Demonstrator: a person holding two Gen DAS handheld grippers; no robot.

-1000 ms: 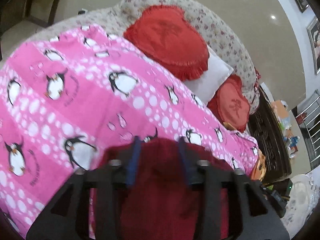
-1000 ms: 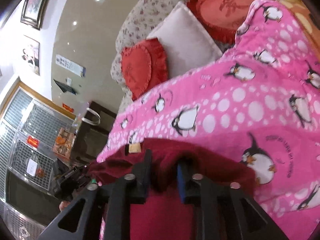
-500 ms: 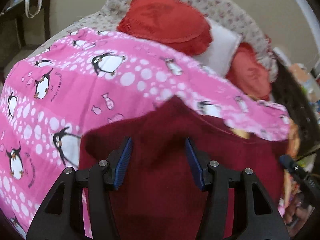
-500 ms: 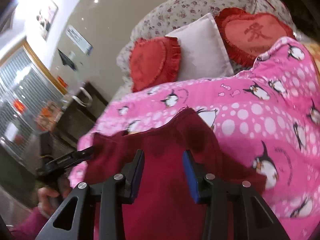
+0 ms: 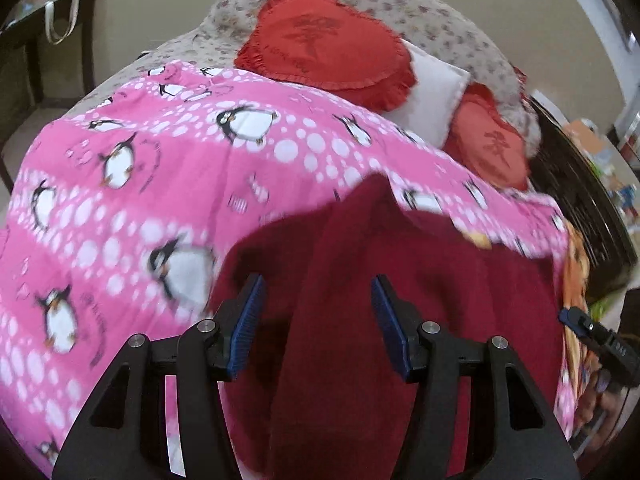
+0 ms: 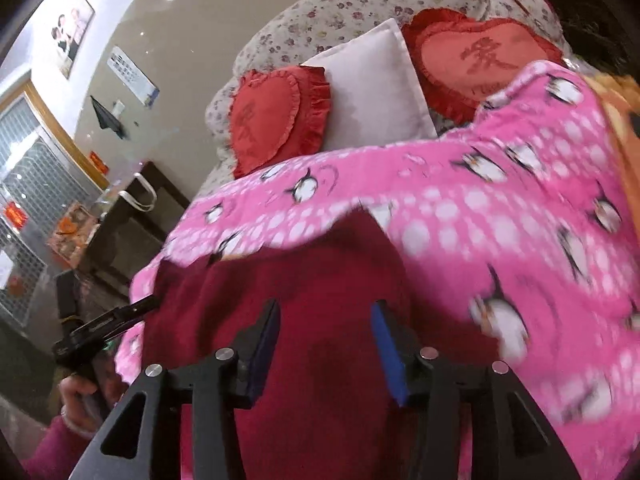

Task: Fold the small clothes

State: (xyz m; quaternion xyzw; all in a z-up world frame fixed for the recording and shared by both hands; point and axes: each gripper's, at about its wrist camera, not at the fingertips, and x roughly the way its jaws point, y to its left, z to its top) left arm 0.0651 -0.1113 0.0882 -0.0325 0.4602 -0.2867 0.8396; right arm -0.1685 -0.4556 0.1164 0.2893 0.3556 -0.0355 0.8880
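A dark red garment (image 5: 440, 300) lies spread on the pink penguin sheet (image 5: 160, 160), its far edge rising to a point. My left gripper (image 5: 316, 284) hovers over its left part, open; the blue pads stand apart and press on nothing. In the right wrist view the same garment (image 6: 320, 272) lies under my right gripper (image 6: 326, 306). Its jaws are opening, with cloth below the gap and no pad pressing on it. The right gripper (image 5: 592, 336) shows at the left view's right edge. The left gripper (image 6: 104, 324), held by a hand (image 6: 76, 388), shows at the right view's left edge.
At the head of the bed stand two red heart cushions (image 5: 324, 48) (image 5: 492, 148), a white pillow (image 6: 372, 92) and a floral headboard (image 6: 360, 4). A dark cabinet (image 6: 120, 232) with a bag stands beside the bed. An orange cloth (image 6: 624, 152) lies at the sheet's right edge.
A second ago both grippers pinched the garment's bunched edge. They have let it go, their jaws have widened, and the garment now lies flatter on the sheet ahead of them.
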